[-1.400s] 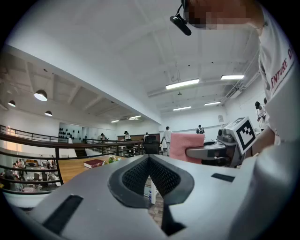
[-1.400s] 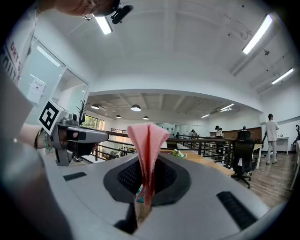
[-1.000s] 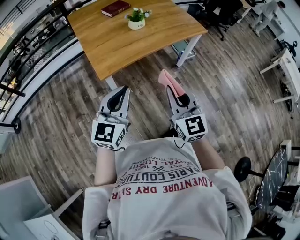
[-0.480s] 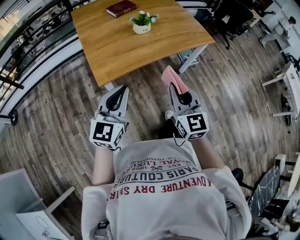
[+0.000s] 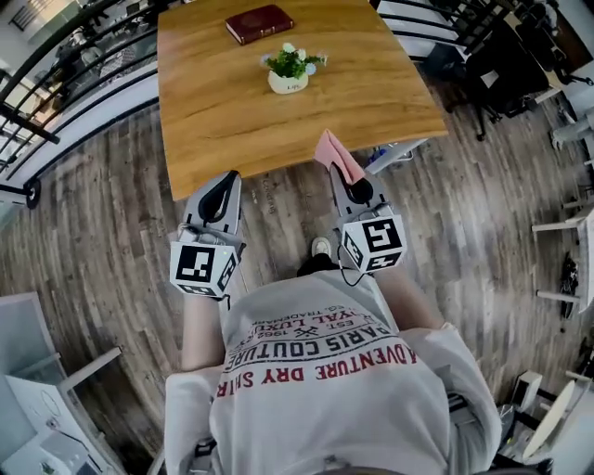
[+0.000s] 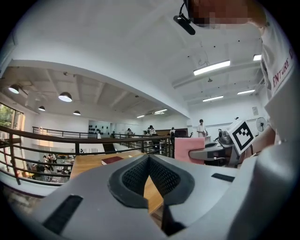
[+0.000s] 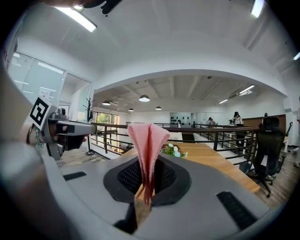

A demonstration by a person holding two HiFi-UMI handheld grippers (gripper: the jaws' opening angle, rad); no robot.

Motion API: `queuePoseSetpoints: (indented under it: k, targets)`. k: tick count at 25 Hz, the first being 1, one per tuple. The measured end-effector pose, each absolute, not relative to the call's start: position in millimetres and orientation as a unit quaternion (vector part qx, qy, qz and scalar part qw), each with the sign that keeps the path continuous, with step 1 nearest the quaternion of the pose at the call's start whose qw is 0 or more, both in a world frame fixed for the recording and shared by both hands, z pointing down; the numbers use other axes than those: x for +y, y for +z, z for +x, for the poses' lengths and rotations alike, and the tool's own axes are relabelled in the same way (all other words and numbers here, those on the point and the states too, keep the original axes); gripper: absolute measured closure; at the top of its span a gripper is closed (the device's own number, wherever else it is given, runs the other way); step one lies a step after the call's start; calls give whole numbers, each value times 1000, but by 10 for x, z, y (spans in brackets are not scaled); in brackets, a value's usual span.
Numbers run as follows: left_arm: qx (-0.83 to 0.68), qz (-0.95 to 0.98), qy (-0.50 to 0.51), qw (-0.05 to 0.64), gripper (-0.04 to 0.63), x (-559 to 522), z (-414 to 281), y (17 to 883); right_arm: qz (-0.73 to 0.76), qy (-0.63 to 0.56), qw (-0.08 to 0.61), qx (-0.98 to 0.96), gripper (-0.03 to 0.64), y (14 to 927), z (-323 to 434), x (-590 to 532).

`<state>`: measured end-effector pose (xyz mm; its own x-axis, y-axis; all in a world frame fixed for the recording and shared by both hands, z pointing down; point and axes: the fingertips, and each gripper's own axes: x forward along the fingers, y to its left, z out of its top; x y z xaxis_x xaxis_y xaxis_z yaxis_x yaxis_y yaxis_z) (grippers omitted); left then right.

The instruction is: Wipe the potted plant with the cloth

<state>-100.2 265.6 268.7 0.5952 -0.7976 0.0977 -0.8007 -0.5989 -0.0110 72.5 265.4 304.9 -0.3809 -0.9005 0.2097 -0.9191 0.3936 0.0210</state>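
Jaws of the right gripper (image 7: 146, 185) are pressed together on a pink cloth (image 7: 147, 140), which stands up from between them in a folded fan. The left gripper (image 6: 150, 173) has its jaws closed against each other with nothing between them. From the head view, the two grippers are held side by side in front of the person, the left gripper (image 5: 225, 178) just short of the near edge of the wooden table (image 5: 223, 111) and the right gripper (image 5: 342, 176) with the cloth (image 5: 332, 153) tip reaching that edge. The potted plant (image 5: 291, 70), a small white pot with green leaves and pale flowers, stands well apart from both grippers, toward the far edge of the table and about midway along it; in the right gripper view it (image 7: 173, 150) shows just beside the cloth. A dark red book (image 5: 259, 23) lies beyond the plant, close to the far edge. Around the table lies a wooden plank floor (image 5: 111, 213), with a black railing (image 5: 56, 74) along the left side and a black office chair (image 7: 269, 140) off to the right.
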Motion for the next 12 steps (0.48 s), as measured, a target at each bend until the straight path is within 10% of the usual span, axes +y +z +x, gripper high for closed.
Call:
queuePoseSetpoints:
  k: [12]
  targets:
    - [-515,853,65,54,581,1673,-59,2875,479,74,132,-865,581,3267,1641,1434]
